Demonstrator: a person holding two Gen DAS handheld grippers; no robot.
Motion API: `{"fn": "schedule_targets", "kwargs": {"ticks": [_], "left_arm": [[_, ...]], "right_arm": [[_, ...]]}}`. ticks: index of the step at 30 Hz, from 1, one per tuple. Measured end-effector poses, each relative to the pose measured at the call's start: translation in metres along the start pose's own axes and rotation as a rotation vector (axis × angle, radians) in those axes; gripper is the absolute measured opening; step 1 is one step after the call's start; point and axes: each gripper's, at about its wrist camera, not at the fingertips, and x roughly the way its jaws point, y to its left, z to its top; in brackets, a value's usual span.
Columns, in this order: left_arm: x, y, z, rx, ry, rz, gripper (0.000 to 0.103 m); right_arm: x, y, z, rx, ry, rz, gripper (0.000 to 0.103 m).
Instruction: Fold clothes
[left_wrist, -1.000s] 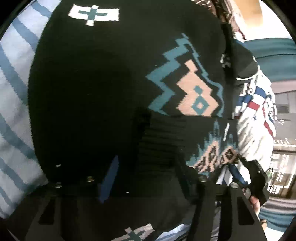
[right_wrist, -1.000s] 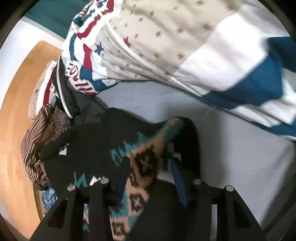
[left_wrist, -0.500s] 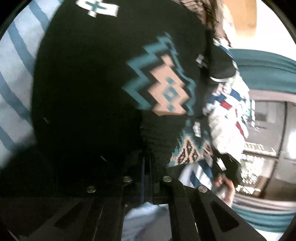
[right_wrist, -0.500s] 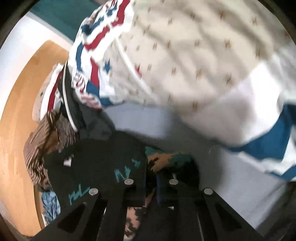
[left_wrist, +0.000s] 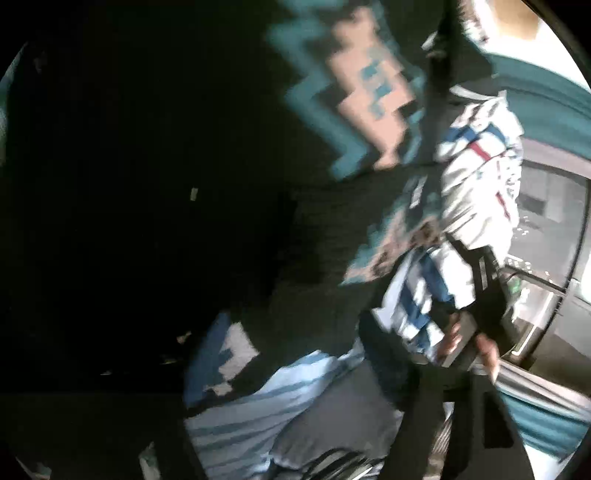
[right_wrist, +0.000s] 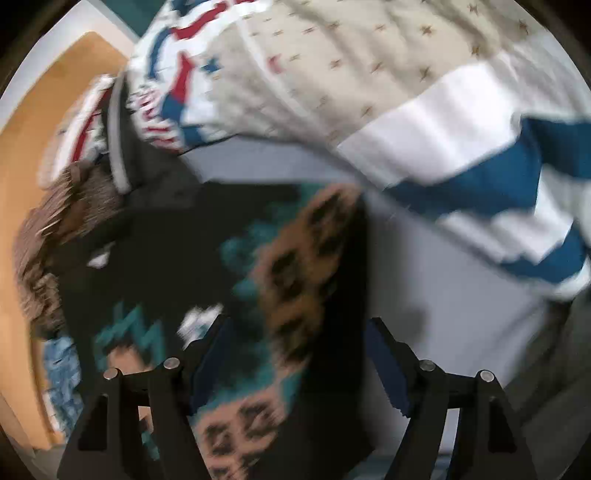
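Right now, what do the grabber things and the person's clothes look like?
The right gripper has two black angular plastic fingers with blue pads on their inner faces and round silver screw heads along the base. From the left wrist view, the person's right hand wears a black fingerless glove, below a white sleeve with blue and red stripes. The left gripper is too dark and blurred to describe.

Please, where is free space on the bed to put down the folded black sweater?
Free: the grey sheet between the black patterned sweater and the star-printed white and blue garment. Crowded: the pile beside the sweater, with a brown striped garment. The right gripper is opening over the sweater.
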Motion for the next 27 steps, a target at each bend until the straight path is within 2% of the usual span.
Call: {"fn": "schedule_targets", "kwargs": {"ticks": [4,5,8,10,12,14,15,16,17,18,19,20,21,22,24,27], "left_arm": [[-0.034,-0.006,-0.001,0.068,-0.131,-0.028,0.076],[-0.042,-0.002,0.001,0.064,-0.155,-0.043,0.076],[-0.064,0.014,0.009,0.041,-0.219,-0.044,0.076],[-0.076,0.027,0.014,0.030,-0.252,-0.011,0.076],[-0.085,0.037,0.019,0.028,-0.278,0.020,0.076],[-0.089,0.042,0.026,0.037,-0.297,0.045,0.076],[-0.093,0.043,0.030,0.045,-0.306,0.058,0.071],[-0.095,0.041,0.035,0.054,-0.328,0.078,0.055],[-0.098,0.040,0.041,0.063,-0.349,0.100,0.040],[-0.101,0.037,0.047,0.072,-0.377,0.143,0.015],[-0.103,0.035,0.054,0.077,-0.402,0.198,0.011],[-0.105,0.034,0.063,0.071,-0.424,0.211,0.011],[-0.107,0.034,0.072,0.065,-0.446,0.224,0.011],[-0.108,0.033,0.081,0.059,-0.466,0.236,0.011],[-0.109,0.037,0.104,0.041,-0.454,0.208,0.011],[-0.109,0.041,0.135,0.021,-0.428,0.211,0.011]], "right_arm": [[0.016,0.035,-0.032,-0.074,0.097,0.179,0.078],[0.023,0.042,-0.038,-0.087,0.122,0.190,0.078],[0.049,0.055,-0.056,-0.116,0.193,0.136,0.078],[0.062,0.063,-0.065,-0.144,0.226,0.078,0.078],[0.060,0.078,-0.064,-0.192,0.206,0.046,0.077],[0.053,0.101,-0.053,-0.224,0.167,0.094,0.068],[0.051,0.114,-0.045,-0.231,0.147,0.122,0.067],[0.052,0.127,-0.037,-0.238,0.132,0.142,0.067],[0.056,0.140,-0.030,-0.248,0.122,0.154,0.058],[0.063,0.157,-0.023,-0.275,0.108,0.156,0.050],[0.072,0.178,-0.017,-0.314,0.090,0.149,0.037],[0.080,0.196,-0.012,-0.348,0.068,0.142,0.027],[0.087,0.210,-0.007,-0.376,0.042,0.135,0.023],[0.094,0.223,-0.002,-0.393,0.026,0.138,0.019],[0.108,0.247,0.007,-0.415,0.014,0.157,0.019],[0.125,0.285,0.017,-0.484,0.002,0.147,0.019]]}}
